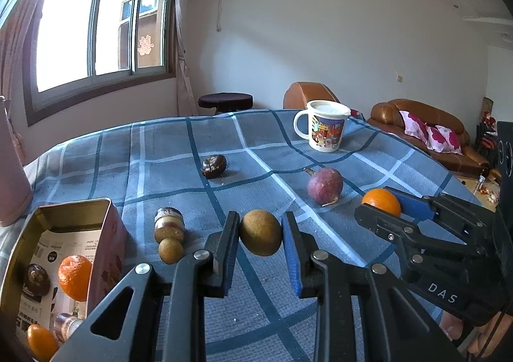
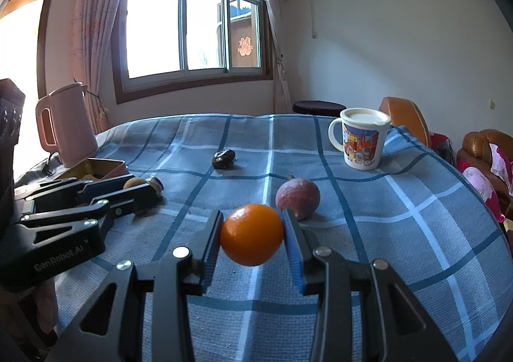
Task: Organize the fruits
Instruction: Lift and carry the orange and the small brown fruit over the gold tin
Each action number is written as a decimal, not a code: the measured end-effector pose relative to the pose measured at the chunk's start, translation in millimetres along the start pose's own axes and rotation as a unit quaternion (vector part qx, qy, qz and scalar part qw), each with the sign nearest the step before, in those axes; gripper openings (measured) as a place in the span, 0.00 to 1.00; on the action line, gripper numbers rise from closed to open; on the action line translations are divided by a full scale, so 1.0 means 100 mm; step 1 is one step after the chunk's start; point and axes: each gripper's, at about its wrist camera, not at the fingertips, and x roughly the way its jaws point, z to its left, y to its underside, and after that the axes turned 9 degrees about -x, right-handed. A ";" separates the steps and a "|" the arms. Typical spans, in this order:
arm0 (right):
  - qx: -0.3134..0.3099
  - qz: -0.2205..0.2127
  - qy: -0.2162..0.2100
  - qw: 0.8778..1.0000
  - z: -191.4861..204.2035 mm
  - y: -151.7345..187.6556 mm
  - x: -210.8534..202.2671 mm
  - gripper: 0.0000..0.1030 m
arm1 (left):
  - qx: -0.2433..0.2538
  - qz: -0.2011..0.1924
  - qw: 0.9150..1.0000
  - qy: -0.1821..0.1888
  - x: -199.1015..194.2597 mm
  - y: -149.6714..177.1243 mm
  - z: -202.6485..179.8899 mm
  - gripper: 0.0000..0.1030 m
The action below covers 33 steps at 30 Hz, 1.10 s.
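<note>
Two grippers were both loaded. L gripper (image 1: 260,238) pinched a brown-green round fruit (image 1: 260,232) between its pads; R gripper (image 2: 251,235) pinched a small orange (image 2: 251,234) the same way. Both fruits looked lifted just clear of the cloth, tho height was hard to judge.

Open tin box (image 1: 69,253) sat near left, already w/ two oranges and a dark chocolate-looking piece inside. Judged step: carry each held fruit to the tin. To do it well: move L first since it was closer, come over the rim (image 1: 73,205) rather than into the wall, lower before releasing so the fruit didn't bounce on metal, and aim for a bare spot away from the orange inside. R should wait or swing behind L so the arms didn't cross. Grip on both was across the widest part, approx centred, so no re-grip seemed needed.

Left on the surface: purple passion fruit (image 1: 324,185) mid-right, a dark lump (image 1: 214,165) farther back, a small brown fruit (image 1: 171,249) touching a little jar (image 1: 169,223) near the tin.

Surface was a blue-grey checked cloth (image 1: 160,150), slightly wrinkled. Cartoon mug (image 1: 322,124) w/ lid stood far right, pink kettle (image 2: 65,124) far left. Room: big window, curtains, wall AC, brown sofa to the right, dark stool behind.
</note>
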 end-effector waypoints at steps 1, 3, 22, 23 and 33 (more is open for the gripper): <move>0.000 -0.001 0.000 1.000 0.00 0.00 0.00 0.39 | 0.000 -0.001 1.000 0.000 -0.01 0.00 0.00 0.28; 0.000 -0.003 0.000 1.000 0.00 0.00 -0.01 0.39 | 0.000 -0.004 1.000 -0.001 -0.02 0.00 0.00 0.28; -0.011 -0.025 0.008 1.000 0.03 0.00 -0.08 0.39 | 0.002 -0.033 0.999 -0.007 -0.13 0.00 -0.01 0.28; -0.011 -0.026 0.008 1.000 0.03 0.00 -0.09 0.39 | 0.002 -0.035 0.999 -0.008 -0.13 0.00 -0.01 0.28; -0.017 -0.038 0.012 0.999 0.06 0.01 -0.13 0.39 | 0.003 -0.051 0.999 -0.010 -0.20 0.01 0.00 0.28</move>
